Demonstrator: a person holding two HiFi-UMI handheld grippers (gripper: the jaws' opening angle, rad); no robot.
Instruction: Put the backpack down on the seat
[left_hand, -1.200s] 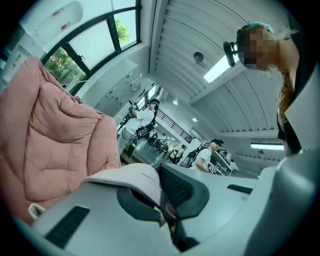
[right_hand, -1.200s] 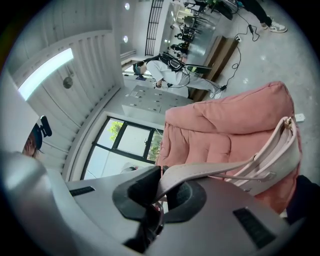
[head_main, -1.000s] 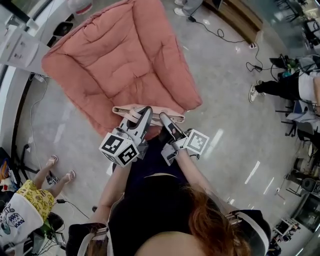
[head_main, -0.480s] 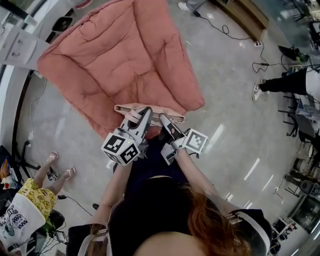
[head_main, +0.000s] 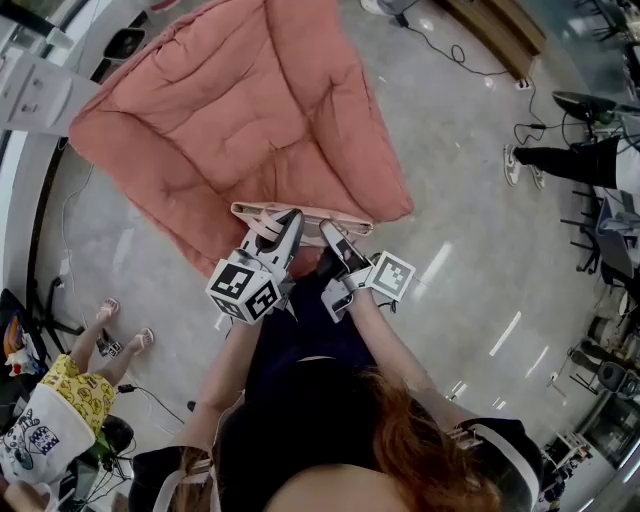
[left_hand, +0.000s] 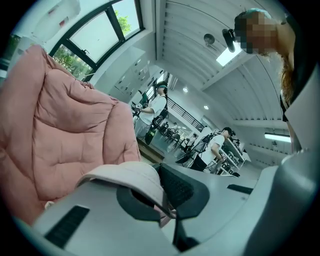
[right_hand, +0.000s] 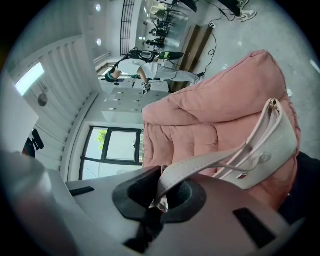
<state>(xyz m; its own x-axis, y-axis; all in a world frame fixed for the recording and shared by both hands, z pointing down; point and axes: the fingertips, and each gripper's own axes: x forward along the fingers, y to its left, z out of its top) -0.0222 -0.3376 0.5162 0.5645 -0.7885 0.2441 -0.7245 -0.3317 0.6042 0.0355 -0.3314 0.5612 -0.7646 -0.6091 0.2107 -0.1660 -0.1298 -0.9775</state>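
Pale-pink fabric backpack (head_main: 305, 212) hangs at the front edge of the salmon quilted cushion seat (head_main: 230, 110), its straps (right_hand: 200, 162) clamped in left gripper (head_main: 290, 223) and right gripper (head_main: 330, 233). Carry it over the seat, lower evenly, then release.

You stand on a polished grey floor (head_main: 470, 230) streaked with pale reflections; black cables (head_main: 455, 65) trail across it toward a low wooden unit (head_main: 505, 25). Beyond, a dark-framed window (left_hand: 100, 35) shows green trees, and the white ribbed ceiling (left_hand: 185, 45) carries a bright light panel (left_hand: 227, 56).
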